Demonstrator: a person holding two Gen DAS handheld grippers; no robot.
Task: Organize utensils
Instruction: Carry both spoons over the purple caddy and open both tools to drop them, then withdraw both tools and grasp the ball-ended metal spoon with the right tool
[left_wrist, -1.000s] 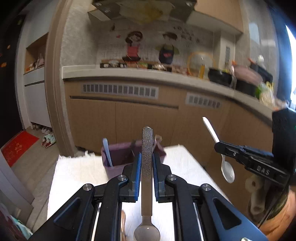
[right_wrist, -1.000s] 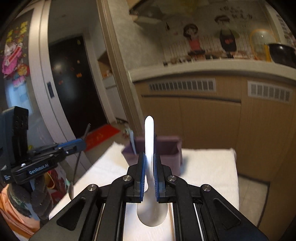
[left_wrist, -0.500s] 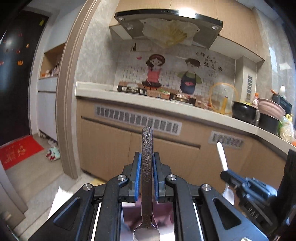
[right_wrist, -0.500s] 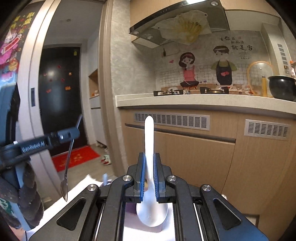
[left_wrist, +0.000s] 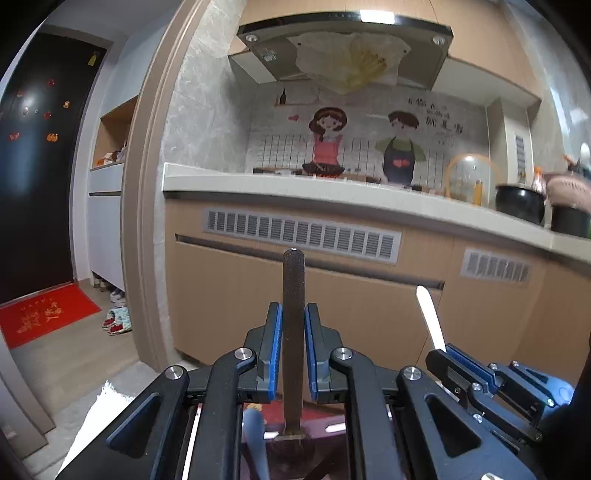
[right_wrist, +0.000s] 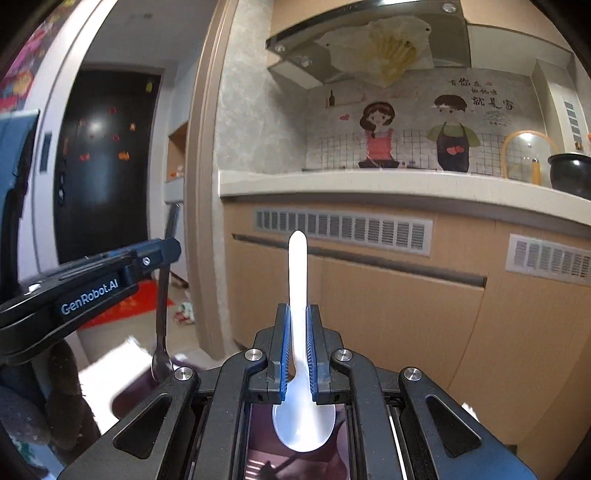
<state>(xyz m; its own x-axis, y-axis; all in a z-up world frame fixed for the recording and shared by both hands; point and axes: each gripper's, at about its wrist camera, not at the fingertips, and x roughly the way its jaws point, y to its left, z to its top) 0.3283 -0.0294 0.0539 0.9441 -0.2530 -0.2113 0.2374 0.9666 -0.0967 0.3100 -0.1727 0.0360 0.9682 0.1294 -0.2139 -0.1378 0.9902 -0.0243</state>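
Observation:
My left gripper (left_wrist: 293, 347) is shut on a dark metal spoon (left_wrist: 293, 332), handle up, bowl down over the purple utensil box (left_wrist: 325, 421) just below the fingers. A light blue utensil (left_wrist: 255, 432) stands in that box. My right gripper (right_wrist: 298, 347) is shut on a white plastic spoon (right_wrist: 300, 332), handle up, its bowl hanging above the purple box (right_wrist: 258, 454). The right gripper (left_wrist: 454, 363) with the white spoon (left_wrist: 430, 317) shows at the right of the left wrist view. The left gripper (right_wrist: 162, 254) with the metal spoon (right_wrist: 161, 314) shows at the left of the right wrist view.
The box stands on a white towel (left_wrist: 96, 424), also in the right wrist view (right_wrist: 110, 369). Behind are wood kitchen cabinets (left_wrist: 369, 306) under a white counter (left_wrist: 295, 188), a door frame (left_wrist: 144, 221) on the left, and a red mat (left_wrist: 40, 317) on the floor.
Both grippers have tilted up and moved closer over the purple box, which has dropped to the bottom of both views. Both spoons stay gripped, and the two grippers are nearer each other.

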